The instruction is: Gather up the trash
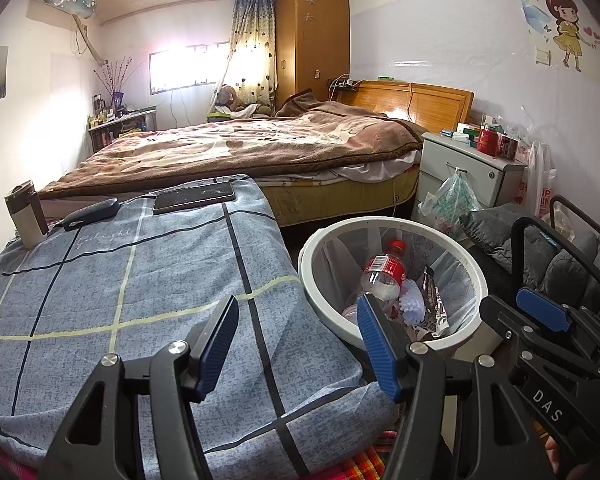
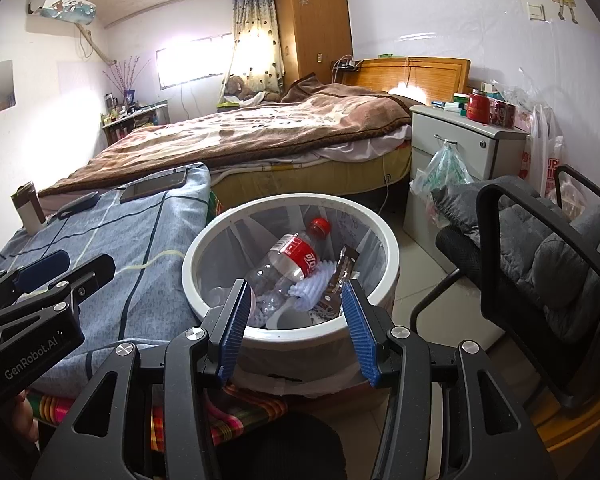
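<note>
While binned, bottle slants, cap up-right.

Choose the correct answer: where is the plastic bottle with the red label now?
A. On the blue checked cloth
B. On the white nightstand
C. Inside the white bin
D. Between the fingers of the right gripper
C: the plastic bottle lies inside the white bin, on other trash, and both grippers are open and empty.
</note>
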`<state>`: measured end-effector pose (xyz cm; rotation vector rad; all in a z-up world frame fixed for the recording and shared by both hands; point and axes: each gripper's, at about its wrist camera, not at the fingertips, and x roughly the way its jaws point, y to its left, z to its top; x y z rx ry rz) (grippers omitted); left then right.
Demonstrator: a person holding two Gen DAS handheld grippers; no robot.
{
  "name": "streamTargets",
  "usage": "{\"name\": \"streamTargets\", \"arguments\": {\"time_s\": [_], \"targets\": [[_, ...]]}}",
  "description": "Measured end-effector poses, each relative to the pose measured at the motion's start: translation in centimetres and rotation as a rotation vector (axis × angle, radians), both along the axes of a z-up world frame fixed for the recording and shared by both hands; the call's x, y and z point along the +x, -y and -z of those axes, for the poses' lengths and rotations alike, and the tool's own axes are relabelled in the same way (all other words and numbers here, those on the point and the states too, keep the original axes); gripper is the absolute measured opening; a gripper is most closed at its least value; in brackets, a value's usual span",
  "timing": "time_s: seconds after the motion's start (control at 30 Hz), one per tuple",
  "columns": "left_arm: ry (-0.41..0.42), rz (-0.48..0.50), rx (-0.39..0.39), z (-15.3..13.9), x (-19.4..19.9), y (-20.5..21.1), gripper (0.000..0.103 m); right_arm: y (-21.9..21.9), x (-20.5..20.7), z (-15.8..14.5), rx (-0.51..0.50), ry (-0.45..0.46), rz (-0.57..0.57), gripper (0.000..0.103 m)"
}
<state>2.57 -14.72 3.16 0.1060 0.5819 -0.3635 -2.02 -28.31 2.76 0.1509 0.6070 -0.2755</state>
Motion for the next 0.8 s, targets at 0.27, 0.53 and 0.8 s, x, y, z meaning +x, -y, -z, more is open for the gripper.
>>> {"name": "streamTargets", "arguments": {"time_s": [0.27, 0.53, 0.8], "targets": [[-0.004, -0.002, -0.003, 0.14, -0.02, 0.08, 0.064, -0.05, -0.02, 0.13, 0.001, 0.0, -0.002, 0.05], [-0.011, -0.004, -0.006, 0.42, 0.03, 0.05, 0.064, -0.2, 0.09, 0.36, 0.002, -0.003, -0.003, 0.05], [-0.017, -0.007, -0.006, 0.48, 0.15, -0.08, 0.064, -0.07, 0.17, 0.38, 0.003, -0.003, -0.003, 0.05]]}}
